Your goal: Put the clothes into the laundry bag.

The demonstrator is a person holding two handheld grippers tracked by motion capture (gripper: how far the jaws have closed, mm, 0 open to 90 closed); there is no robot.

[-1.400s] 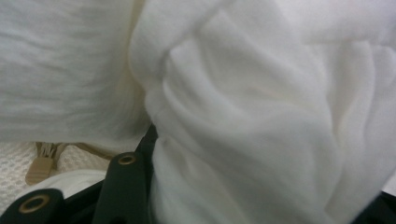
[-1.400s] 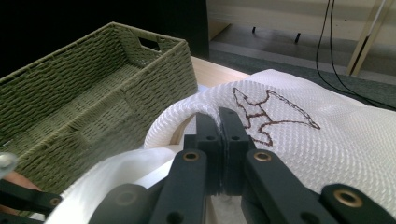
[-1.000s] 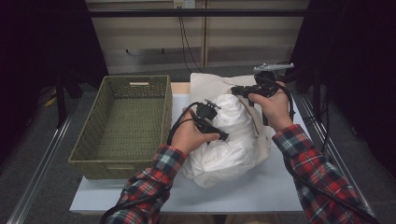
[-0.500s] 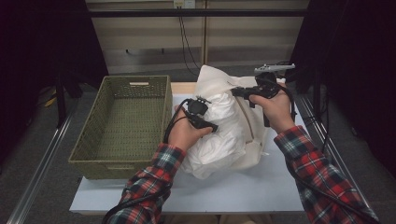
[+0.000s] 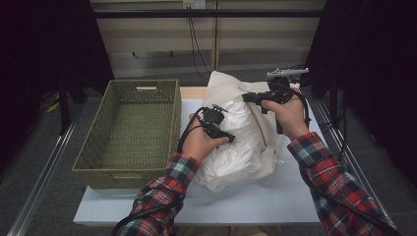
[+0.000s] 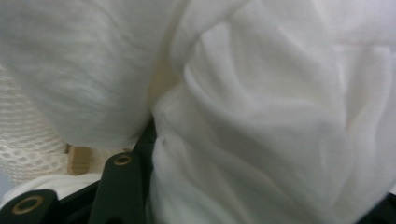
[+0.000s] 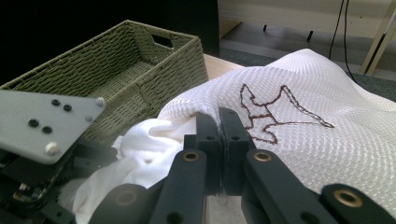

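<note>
At the left of the tabletop (image 5: 275, 196) we see an olive woven basket (image 5: 133, 130), its long side running close beside the white bundle. Next to it, in the high view, our left tongs (image 5: 227, 136) lie pressed into the near-left flank of a soft white garment (image 5: 231, 162) that bulges out of a white mesh laundry bag (image 5: 236, 93); in the left gripper view the jaws stand partly apart with a thick fold of the white garment (image 6: 261, 130) packed between them and against them, and a strip of the mesh bag (image 6: 23, 140) shows at the far left. Whether the pads truly press on that fold we cannot tell, since the cloth hides them. Further right, our right tongs (image 5: 248, 97) sit at the upper edge of the bundle, above the level of the left tongs. In the right gripper view the right tongs (image 7: 219, 119) are closed tight on the rim of the mesh laundry bag (image 7: 317, 140), just beside a brown stitched outline (image 7: 271, 114) on the fabric. The garment (image 7: 140, 144) spills out below that rim, towards the basket (image 7: 116, 70). The left tongs' grey plate (image 7: 44, 121) stands in the near foreground at the left of that view. The bundle itself rests on the tabletop between both hands, with the basket wall close on its left.
</note>
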